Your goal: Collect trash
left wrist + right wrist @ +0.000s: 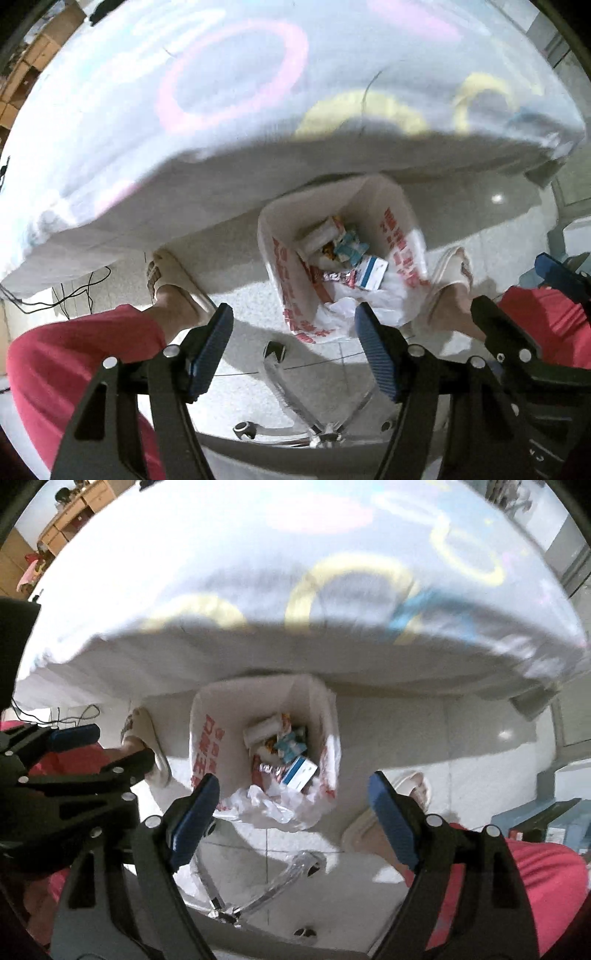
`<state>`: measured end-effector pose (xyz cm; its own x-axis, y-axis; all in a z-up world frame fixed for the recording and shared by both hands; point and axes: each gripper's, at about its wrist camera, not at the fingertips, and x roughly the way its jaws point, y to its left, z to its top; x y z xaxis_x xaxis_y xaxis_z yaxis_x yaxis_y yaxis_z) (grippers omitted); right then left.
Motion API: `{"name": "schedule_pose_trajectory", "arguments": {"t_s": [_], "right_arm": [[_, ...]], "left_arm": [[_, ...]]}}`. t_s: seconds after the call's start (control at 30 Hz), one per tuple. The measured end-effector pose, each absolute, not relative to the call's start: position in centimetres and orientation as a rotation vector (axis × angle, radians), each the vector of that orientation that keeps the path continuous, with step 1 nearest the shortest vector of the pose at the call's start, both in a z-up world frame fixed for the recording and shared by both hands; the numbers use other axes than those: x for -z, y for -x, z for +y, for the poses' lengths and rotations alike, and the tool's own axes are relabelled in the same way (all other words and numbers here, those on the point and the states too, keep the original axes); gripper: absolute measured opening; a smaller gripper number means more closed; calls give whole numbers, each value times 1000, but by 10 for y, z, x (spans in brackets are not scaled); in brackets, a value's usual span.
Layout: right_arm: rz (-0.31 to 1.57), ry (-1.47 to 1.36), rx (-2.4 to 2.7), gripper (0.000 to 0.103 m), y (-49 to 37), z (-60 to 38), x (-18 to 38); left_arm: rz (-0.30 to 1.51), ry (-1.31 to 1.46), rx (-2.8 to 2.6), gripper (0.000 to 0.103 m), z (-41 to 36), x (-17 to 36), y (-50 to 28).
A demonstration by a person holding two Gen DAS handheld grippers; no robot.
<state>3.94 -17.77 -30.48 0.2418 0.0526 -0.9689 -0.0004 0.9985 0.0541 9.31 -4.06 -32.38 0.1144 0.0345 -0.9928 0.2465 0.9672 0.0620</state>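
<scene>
- Left tongs (295, 339) point straight down, jaws spread wide with nothing between the ribbed blue pads (212, 350); right tongs (291, 812) likewise gape empty, blue pads (194, 819) apart.
- Under both, at 6 o'clock, a chair base (295, 402) with shiny chrome spokes and black casters stands on the pale tiled floor (236, 273).
- Red trouser legs (74, 365) flank the view; feet in cream slippers (173, 280) sit at 9 and 3 o'clock of the bag.
- Bag (402, 243), thin white crinkled plastic with red print, stands open on the floor just ahead of the tongs, between the slippers.
- Trash (347, 254) lies in the bag's bottom: a white-and-blue carton (371, 273), a white roll-like piece (262, 727), shiny foil wrappers, teal scraps.
- Beyond, at 12 o'clock, a worktop under a white cloth (221, 122) printed with blurred pink and yellow rings; its hem hangs over the bag's far rim.
- Wooden drawers (77, 513) at far 10 o'clock.
</scene>
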Motion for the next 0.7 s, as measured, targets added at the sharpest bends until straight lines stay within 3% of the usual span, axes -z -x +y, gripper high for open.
{"name": "schedule_pose_trajectory", "arguments": {"t_s": [0.43,0.7], "right_arm": [[1016,-3,25,92,14,-189,176],[783,-7,49,96,55,-190,89]], "left_arm": [[1140,-173,129,76,-45,196,-49],[929,-134,110,90,-44,109,-21]]}}
